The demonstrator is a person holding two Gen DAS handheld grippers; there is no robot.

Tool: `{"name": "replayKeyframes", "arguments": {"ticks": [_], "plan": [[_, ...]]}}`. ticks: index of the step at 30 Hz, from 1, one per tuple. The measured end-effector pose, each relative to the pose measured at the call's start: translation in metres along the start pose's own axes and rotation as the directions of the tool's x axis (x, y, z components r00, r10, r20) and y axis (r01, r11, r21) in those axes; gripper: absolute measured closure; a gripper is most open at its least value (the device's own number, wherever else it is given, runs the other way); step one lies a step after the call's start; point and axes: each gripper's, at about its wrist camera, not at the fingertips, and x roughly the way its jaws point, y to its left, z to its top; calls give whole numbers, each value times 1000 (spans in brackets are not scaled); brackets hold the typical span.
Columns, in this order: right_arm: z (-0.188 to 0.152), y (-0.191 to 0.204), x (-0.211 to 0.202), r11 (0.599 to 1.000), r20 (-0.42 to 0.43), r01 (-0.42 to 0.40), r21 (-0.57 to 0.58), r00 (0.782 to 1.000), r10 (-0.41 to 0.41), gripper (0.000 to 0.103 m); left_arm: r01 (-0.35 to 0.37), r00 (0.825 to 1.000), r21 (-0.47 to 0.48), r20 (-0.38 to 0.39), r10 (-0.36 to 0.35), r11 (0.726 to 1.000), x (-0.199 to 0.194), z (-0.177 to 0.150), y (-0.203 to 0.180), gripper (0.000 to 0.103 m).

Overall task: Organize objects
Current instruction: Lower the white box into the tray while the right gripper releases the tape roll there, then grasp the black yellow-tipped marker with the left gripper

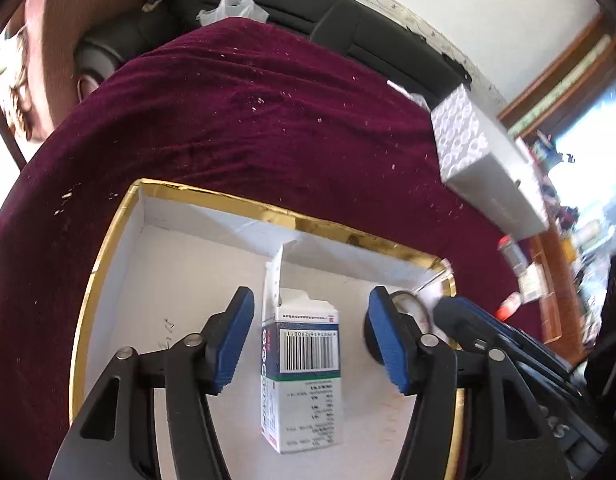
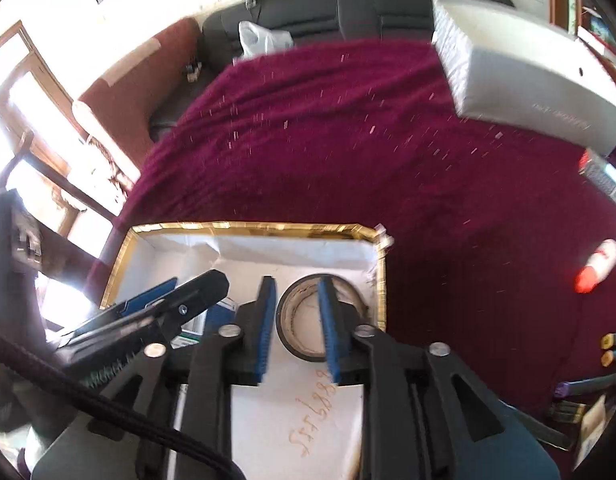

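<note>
Left wrist view: left tool (image 1: pixel 311 340) gaped around medicine carton (image 1: pixel 302 376) in gold-rimmed tray (image 1: pixel 108 240); light, crushable, best gripped mid-body. Right tool (image 2: pixel 297 330) parted over tape roll (image 2: pixel 298 334).

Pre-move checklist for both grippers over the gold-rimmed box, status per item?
1. Left gripper open, straddling the medicine carton: ok.
2. Carton touched by the pads: cannot tell, gaps show on both sides.
3. Carton top flap closed: not ok, it stands open.
4. Right gripper open, over the tape roll: ok.
5. Carton and tape roll inside the gold-rimmed box: ok.
6. Grippers apart from each other: ok, but close.
</note>
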Motion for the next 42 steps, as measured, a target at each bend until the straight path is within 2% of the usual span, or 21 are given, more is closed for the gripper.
{"name": "replayKeyframes", "arguments": {"ticks": [3, 4, 5, 6, 8, 12, 14, 17, 20, 22, 25, 27, 28, 29, 32, 33, 35, 37, 42], "plan": [[-3, -7, -36, 1000, 56, 1, -18, 998, 0, 59, 31, 999, -33, 16, -31, 999, -24, 1, 1, 49], [-7, -12, -50, 1000, 72, 0, -23, 997, 2, 47, 44, 999, -35, 20, -43, 998, -33, -1, -1, 49], [-11, -19, -64, 1000, 84, -5, -23, 996, 6, 39, 56, 998, -37, 25, -55, 998, -42, -5, -3, 48], [-16, -29, -76, 1000, 90, -10, -19, 996, 11, 38, 77, 997, -38, 34, -76, 996, -56, -11, -8, 47], [-29, -56, -95, 1000, 83, -9, 1, 997, 9, 38, 123, 991, -32, 54, -121, 992, -78, -27, -18, 37], [-60, -118, -104, 996, 28, 24, 89, 999, -26, 38, 192, 977, 51, 82, -196, 980, -114, -73, -53, 37], [-76, -148, -101, 986, -1, 31, 162, 1000, -31, 38, 218, 972, 110, 69, -226, 970, -119, -98, -76, 37], [-93, -183, -92, 965, -26, -32, 260, 999, 40, 38, 254, 966, 149, 17, -259, 956, -110, -128, -100, 37], [-100, -196, -89, 949, -7, -113, 293, 993, 120, 38, 272, 962, 155, -18, -273, 950, -102, -143, -112, 37], [-98, -197, -85, 944, -12, -138, 299, 989, 149, 38, 258, 966, 158, -19, -258, 953, -97, -147, -116, 37], [-94, -192, -65, 948, -75, -117, 295, 987, 145, 36, 241, 970, 155, -16, -241, 958, -96, -152, -122, 37], [-93, -185, -67, 957, -73, -106, 270, 989, 130, 35, 240, 971, 147, -12, -241, 960, -98, -151, -123, 37], [-95, -180, -66, 949, -94, -157, 274, 978, 189, 35, 237, 971, 149, -9, -238, 960, -99, -153, -123, 37], [-100, -173, -63, 926, -117, -234, 295, 953, 278, 35, 233, 972, 151, -8, -234, 961, -100, -154, -122, 37], [-119, -156, -63, 885, -174, -346, 312, 895, 411, 35, 223, 975, 165, -20, -222, 961, -96, -157, -128, 37], [-123, -154, -69, 894, -167, -337, 296, 903, 396, 35, 214, 977, 175, -22, -214, 961, -94, -159, -129, 37], [-128, -159, -86, 917, -116, -290, 273, 937, 331, 35, 178, 984, 220, -20, -178, 959, -88, -162, -140, 37], [-131, -169, -101, 925, -72, -260, 278, 954, 291, 35, 137, 990, 283, -19, -138, 949, -78, -166, -156, 37], [-142, -205, -141, 924, 26, -207, 321, 977, 210, 35, 45, 999, 409, -47, -28, 911, -35, -172, -192, 37]]}}
